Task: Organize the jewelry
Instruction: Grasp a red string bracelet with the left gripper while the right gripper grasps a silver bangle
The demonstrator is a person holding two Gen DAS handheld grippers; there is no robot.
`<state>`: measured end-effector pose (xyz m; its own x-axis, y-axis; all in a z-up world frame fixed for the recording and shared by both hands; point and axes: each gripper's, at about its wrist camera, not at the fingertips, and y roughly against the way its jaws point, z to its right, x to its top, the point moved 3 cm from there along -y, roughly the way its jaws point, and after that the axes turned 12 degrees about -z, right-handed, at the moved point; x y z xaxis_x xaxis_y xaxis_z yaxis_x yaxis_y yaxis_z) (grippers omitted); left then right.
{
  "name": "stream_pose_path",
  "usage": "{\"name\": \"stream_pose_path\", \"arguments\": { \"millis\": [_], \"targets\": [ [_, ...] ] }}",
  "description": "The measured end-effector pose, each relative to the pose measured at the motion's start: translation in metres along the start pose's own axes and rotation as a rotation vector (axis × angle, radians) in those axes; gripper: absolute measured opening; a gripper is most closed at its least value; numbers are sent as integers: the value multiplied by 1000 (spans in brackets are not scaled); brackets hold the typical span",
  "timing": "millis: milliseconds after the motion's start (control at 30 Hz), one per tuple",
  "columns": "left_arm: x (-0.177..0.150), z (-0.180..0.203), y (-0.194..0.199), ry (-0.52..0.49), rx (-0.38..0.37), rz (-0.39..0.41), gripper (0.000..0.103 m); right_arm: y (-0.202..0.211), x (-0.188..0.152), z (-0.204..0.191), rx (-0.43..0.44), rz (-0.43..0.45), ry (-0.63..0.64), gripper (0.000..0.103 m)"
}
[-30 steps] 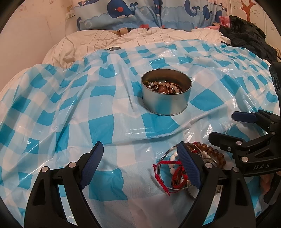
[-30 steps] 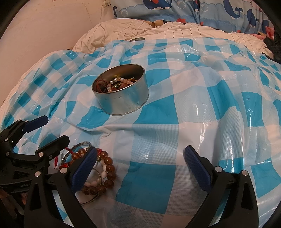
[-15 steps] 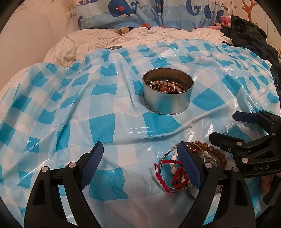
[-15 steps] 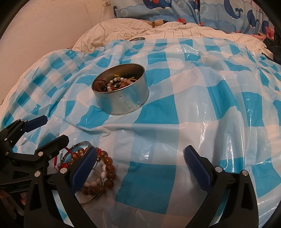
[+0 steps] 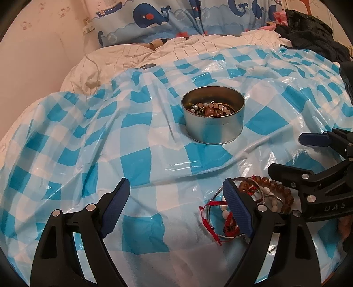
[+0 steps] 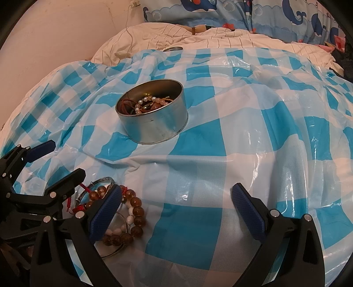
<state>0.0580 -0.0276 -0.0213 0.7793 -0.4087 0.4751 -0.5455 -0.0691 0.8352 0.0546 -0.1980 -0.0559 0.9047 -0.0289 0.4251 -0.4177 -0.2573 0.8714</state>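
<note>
A round metal tin (image 5: 213, 130) (image 6: 154, 130) stands mid-sheet with pearl and brown bead jewelry inside. Nearer lies a loose pile: a brown bead bracelet (image 5: 280, 189) (image 6: 136, 212), a red cord bracelet (image 5: 206, 217), white beads and a silver bangle. My left gripper (image 5: 175, 187) (image 6: 66, 159) is open; its right finger sits over the pile's left side and nothing lies between its fingers. My right gripper (image 6: 176, 189) (image 5: 286, 154) is open too, its left finger over the pile, only bare sheet between its fingers. Both fingers hide parts of the pile.
A blue and white checked plastic sheet (image 5: 88, 143) covers a soft bed with a striped white duvet (image 5: 176, 50) behind. A whale-print pillow (image 5: 176, 19) lies at the back, dark clothing (image 5: 308, 31) at the back right, and a wall at the left.
The left gripper has turned slightly, so the tin and pile sit a little further right in its view. The right gripper has kept still. Both stay open.
</note>
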Motion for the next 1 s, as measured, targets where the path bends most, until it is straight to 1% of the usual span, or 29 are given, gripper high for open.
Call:
{"name": "stream_pose_path", "arguments": {
  "millis": [133,200,300,333,400,467,533,567,667,733,800,867,933,1000],
  "targets": [
    [7,12,0,-69,159,32,82,-1,0,-3,-3,0,1,96],
    [8,15,2,-98,213,50,82,-1,0,-1,-9,-1,4,96],
    [10,17,9,-120,247,76,82,-3,-1,1,-23,-1,10,96],
    [11,17,11,-121,246,79,82,-3,-1,-1,-26,-1,13,96],
    [12,13,13,-102,209,75,82,-2,-4,0,-33,0,18,96],
    [14,6,12,-55,121,54,82,-2,-3,1,-30,0,17,96],
    [15,-9,9,29,-43,15,82,-2,-3,-1,-28,0,16,96],
    [14,-21,7,89,-153,-6,82,-1,-3,1,-25,0,16,96],
    [7,-52,4,234,-363,-22,82,3,-3,6,-17,6,9,96],
    [0,-67,4,301,-456,-20,82,6,-3,8,-20,10,7,96],
    [-7,-76,5,344,-528,-11,82,9,-2,10,-27,18,6,96],
    [-11,-76,6,345,-587,-6,82,12,-3,14,-31,21,3,96],
    [-12,-66,5,315,-620,-10,82,12,-3,6,-35,22,1,96],
    [-12,-52,5,274,-627,-16,82,14,-4,10,-36,24,-1,96]
  ]
}}
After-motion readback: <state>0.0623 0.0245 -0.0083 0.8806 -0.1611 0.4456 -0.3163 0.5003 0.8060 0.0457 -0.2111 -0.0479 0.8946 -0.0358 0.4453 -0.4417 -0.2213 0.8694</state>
